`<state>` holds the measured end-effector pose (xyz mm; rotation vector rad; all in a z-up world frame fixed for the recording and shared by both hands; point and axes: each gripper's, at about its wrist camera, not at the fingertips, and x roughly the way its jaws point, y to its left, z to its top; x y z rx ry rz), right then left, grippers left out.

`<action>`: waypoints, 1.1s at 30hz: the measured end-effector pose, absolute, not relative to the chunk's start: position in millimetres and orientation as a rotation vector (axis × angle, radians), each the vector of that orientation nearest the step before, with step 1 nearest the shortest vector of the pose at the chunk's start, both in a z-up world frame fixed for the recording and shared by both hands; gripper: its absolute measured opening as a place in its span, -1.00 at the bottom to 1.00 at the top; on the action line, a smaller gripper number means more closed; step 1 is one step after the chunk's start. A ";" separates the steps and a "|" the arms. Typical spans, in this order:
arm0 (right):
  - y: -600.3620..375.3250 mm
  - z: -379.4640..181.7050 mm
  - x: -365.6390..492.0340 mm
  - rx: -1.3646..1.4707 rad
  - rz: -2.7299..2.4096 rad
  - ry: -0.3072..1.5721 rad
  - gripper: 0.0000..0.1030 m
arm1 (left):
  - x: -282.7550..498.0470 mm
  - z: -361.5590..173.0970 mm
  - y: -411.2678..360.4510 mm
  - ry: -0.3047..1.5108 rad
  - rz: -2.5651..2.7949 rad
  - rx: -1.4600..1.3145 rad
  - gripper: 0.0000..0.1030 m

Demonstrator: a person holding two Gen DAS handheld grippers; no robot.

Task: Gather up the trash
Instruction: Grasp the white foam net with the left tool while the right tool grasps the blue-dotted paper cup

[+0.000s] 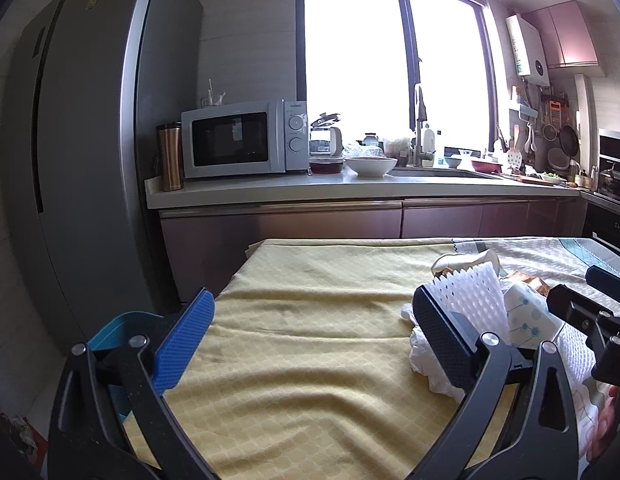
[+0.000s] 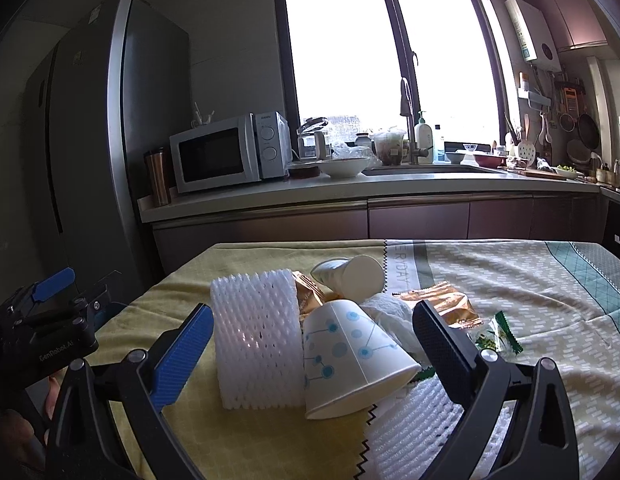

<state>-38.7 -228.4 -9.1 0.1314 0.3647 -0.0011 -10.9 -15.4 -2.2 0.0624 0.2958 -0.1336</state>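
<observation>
A pile of trash lies on the cloth-covered table [image 2: 509,280]. In the right wrist view a white foam net sleeve [image 2: 256,340] stands beside a tipped paper cup with blue dots [image 2: 349,360]. Behind them lie a second paper cup [image 2: 349,276], a gold wrapper [image 2: 445,304], crumpled tissue [image 2: 389,312] and a green wrapper [image 2: 497,336]. My right gripper [image 2: 313,348] is open, its jaws either side of the sleeve and cup. My left gripper [image 1: 313,332] is open and empty over the yellow cloth [image 1: 310,300], left of the foam sleeve [image 1: 465,292].
A blue bin [image 1: 122,328] sits below the table's left edge. Another foam net [image 2: 421,420] lies at the near right. Behind the table are a counter [image 2: 349,192] with a microwave [image 2: 230,152], bowl and sink, and a tall fridge [image 2: 90,140] at left.
</observation>
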 end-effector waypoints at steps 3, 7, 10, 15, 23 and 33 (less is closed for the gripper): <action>-233.3 -16.7 -41.9 0.146 0.001 0.397 0.87 | -10.5 -5.5 -23.1 0.309 -0.179 0.072 0.91; -239.6 -25.7 -46.4 0.176 0.002 0.425 0.82 | -9.0 -11.9 -37.0 0.335 -0.246 0.085 0.89; -245.6 -31.4 -46.1 0.219 0.028 0.459 0.52 | -7.1 -16.9 -49.1 0.364 -0.308 0.092 0.75; -252.7 -43.2 -45.0 0.284 0.074 0.500 0.25 | 2.0 -28.4 -61.8 0.447 -0.418 0.078 0.50; -255.6 -48.9 -39.1 0.330 0.117 0.511 0.01 | 23.1 -44.0 -78.9 0.562 -0.512 0.057 0.12; -265.4 -51.9 -30.1 0.388 0.149 0.524 -0.48 | 40.5 -52.4 -91.8 0.656 -0.606 0.015 -0.76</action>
